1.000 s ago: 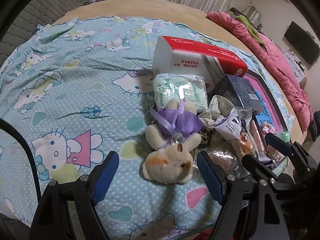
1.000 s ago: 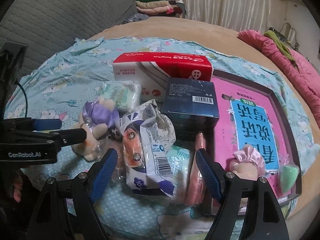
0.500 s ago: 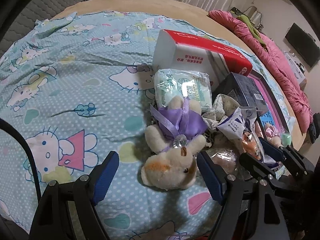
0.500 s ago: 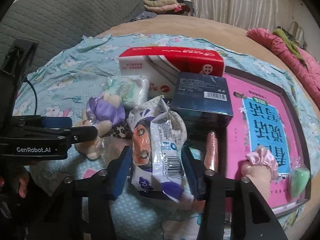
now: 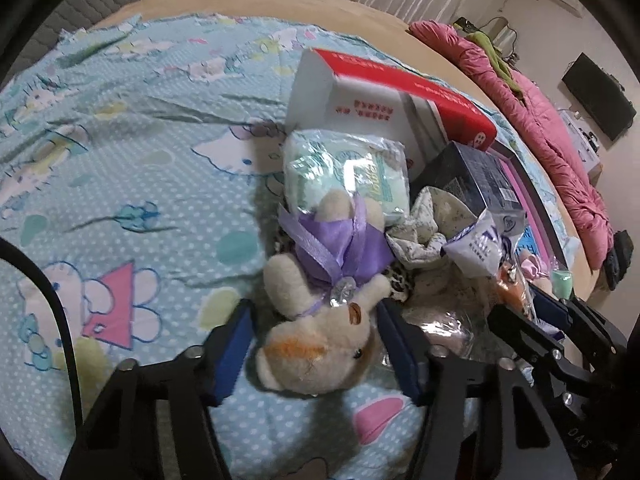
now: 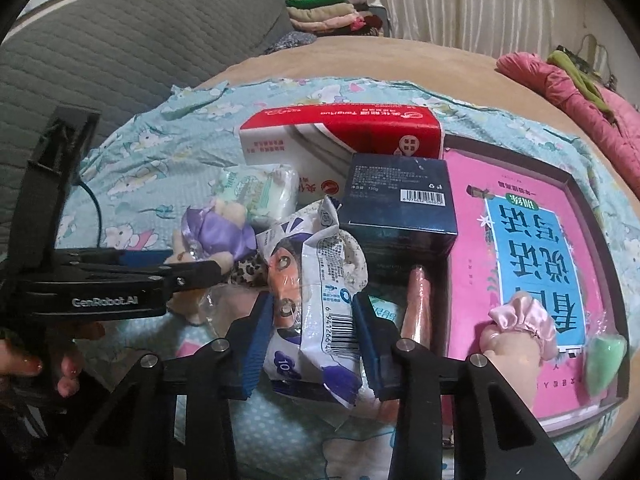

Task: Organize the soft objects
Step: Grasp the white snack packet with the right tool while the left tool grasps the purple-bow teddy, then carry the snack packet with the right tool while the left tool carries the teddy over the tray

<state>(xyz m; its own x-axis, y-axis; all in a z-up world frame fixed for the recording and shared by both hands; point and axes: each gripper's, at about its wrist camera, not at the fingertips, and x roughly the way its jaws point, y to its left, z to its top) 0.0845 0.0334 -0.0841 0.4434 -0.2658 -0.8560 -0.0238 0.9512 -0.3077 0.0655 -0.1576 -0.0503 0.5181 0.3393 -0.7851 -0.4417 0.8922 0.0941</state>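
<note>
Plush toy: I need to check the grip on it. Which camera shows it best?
The left wrist view: the plush toy fills the space between the left gripper pads. The right wrist view shows only its purple dress; the gripper hides the head.

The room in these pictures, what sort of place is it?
Most likely a bedroom at home. The clutter lies on a bed spread with a cartoon-cat sheet, a pink quilt is bunched along its edge, and folded clothes are stacked by the curtains.

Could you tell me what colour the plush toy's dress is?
Purple, with a lilac ribbon; the plush toy shows best in the left wrist view.
</note>
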